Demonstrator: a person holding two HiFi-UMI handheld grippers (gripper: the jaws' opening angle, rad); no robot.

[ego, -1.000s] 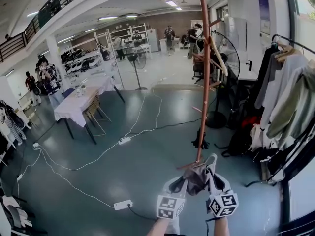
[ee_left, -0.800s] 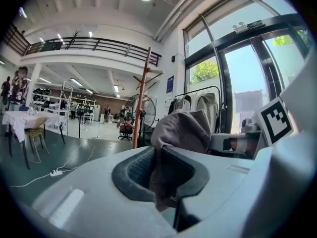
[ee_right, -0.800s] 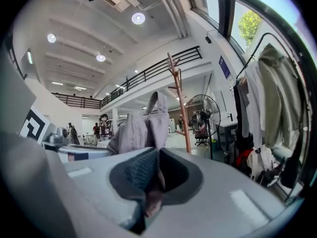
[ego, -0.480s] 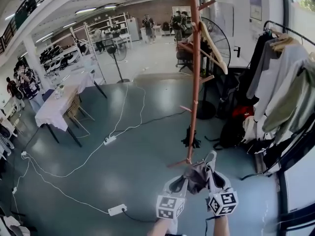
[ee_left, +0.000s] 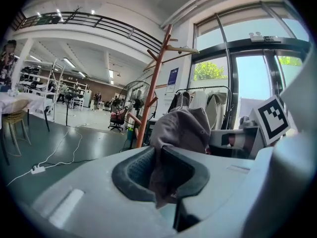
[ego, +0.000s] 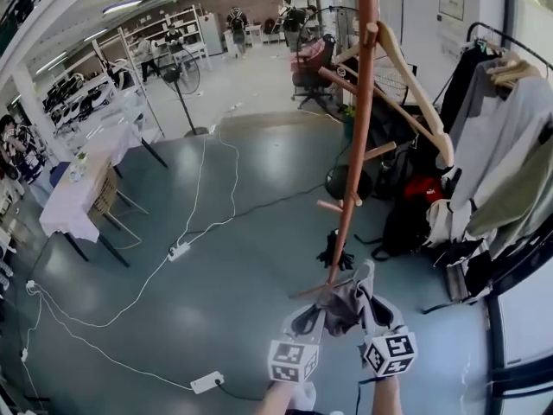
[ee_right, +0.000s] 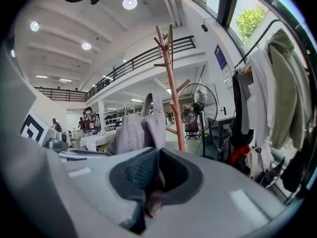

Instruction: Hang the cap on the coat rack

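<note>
A grey cap (ego: 341, 305) hangs between my two grippers low in the head view. My left gripper (ego: 313, 318) is shut on its left edge and my right gripper (ego: 373, 305) on its right edge. The coat rack (ego: 356, 145), a reddish wooden pole with angled pegs, rises straight ahead, its foot just beyond the cap. In the left gripper view the cap (ee_left: 181, 128) is pinched in the left gripper (ee_left: 159, 170), with the rack (ee_left: 153, 83) behind. The right gripper view has the cap (ee_right: 141, 130) clamped in the right gripper (ee_right: 156, 175), the rack (ee_right: 173, 93) close beyond.
A wooden hanger (ego: 415, 93) hangs on the rack's upper pegs. A clothes rail full of garments (ego: 510, 145) stands at the right, bags below it. A cloth-covered table (ego: 86, 180), a floor fan (ego: 186, 76), cables and a power strip (ego: 207, 380) lie left. People stand far back.
The coat rack has come nearer and looms larger ahead. Both grippers stay shut on the cap at the same spot in the head view.
</note>
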